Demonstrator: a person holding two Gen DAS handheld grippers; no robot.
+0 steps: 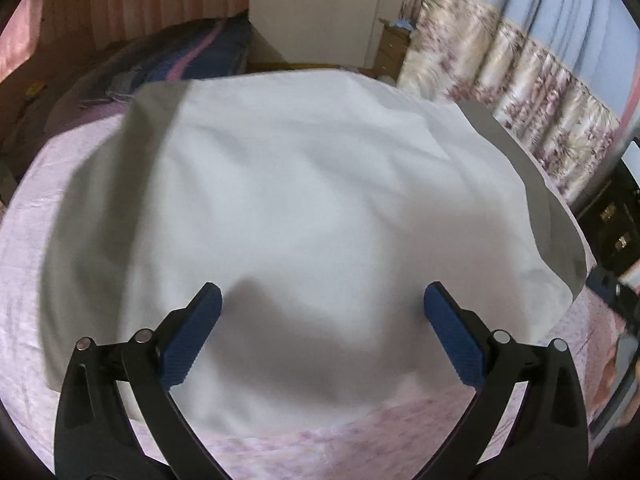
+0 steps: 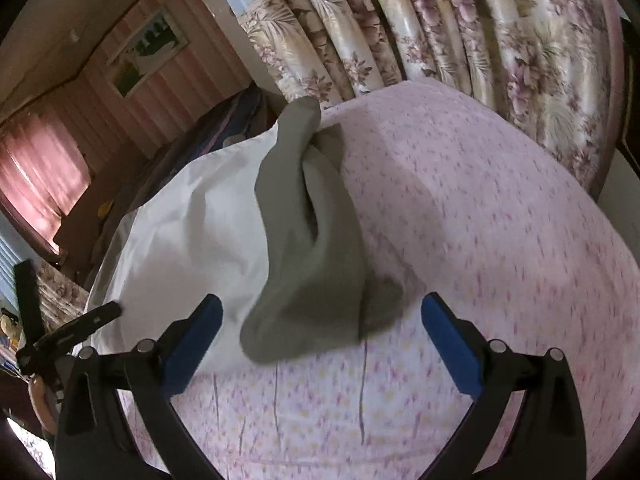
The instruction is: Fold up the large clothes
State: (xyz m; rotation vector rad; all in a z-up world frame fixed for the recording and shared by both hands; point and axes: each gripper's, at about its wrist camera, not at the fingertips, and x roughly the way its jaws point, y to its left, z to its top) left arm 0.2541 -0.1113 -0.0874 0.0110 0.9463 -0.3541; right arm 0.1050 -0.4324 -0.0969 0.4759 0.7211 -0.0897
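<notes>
The bed (image 1: 24, 264), covered by a pink sheet with a small flecked print, fills most of both views. On it lies the garment (image 1: 304, 208), a large pale cloth, white over its broad middle and grey along its side panels. In the left wrist view it spreads nearly flat across the mattress, with soft creases and a shadow on its near part. A grey band (image 1: 536, 188) runs down its right edge and a duller grey panel down its left.

In the right wrist view the same garment (image 2: 192, 224) shows its white body to the left, while a grey sleeve-like part (image 2: 304, 264) stands up in a rumpled, twisted fold and drapes onto the pink sheet (image 2: 500, 220).

Floral curtains (image 2: 460, 20) hang behind the bed, and a dark striped bundle of bedding (image 1: 188, 56) lies beyond the garment's far edge.

The left gripper (image 1: 322, 300) hovers over the near part of the white cloth, angled down toward it, its blue-padded fingers spread wide with nothing between them. The right gripper (image 2: 322, 312) is held low over the bed near the grey fold's lower end, also spread wide. Whether its pads touch the cloth cannot be told.
</notes>
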